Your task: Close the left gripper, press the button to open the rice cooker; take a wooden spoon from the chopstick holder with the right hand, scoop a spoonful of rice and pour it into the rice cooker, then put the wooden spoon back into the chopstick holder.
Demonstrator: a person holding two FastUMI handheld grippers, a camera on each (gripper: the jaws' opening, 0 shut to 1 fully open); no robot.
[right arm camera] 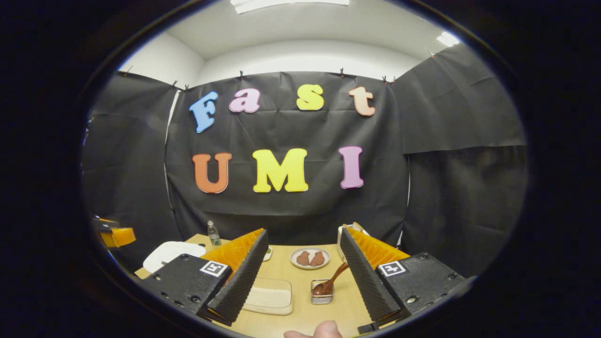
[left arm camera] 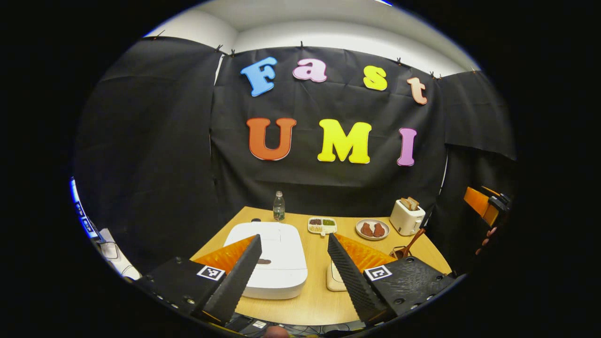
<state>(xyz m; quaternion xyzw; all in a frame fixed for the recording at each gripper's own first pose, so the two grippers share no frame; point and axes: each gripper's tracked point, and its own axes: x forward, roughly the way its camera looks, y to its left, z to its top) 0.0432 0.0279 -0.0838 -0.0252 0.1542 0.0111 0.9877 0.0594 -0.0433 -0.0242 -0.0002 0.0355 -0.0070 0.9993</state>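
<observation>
The white rice cooker [left arm camera: 277, 272] sits shut on the wooden table, a dark button [left arm camera: 264, 261] on its lid. My left gripper [left arm camera: 294, 237] hovers open above and in front of it, nothing between its fingers. A cream rice tray [left arm camera: 333, 278] lies just right of the cooker. The wooden spoon [right arm camera: 334, 280] leans in the small chopstick holder [right arm camera: 322, 292], low between the fingers of my right gripper [right arm camera: 304, 232], which stands open well above the table. The rice tray [right arm camera: 270, 296] is left of the holder, and the cooker [right arm camera: 171, 252] farther left.
At the back of the table [left arm camera: 324, 300] stand a water bottle [left arm camera: 279, 206], a divided dish [left arm camera: 322, 225], a plate with brown pieces [left arm camera: 372, 229] and a toaster with bread [left arm camera: 406, 217]. Black cloth walls close in behind and on both sides.
</observation>
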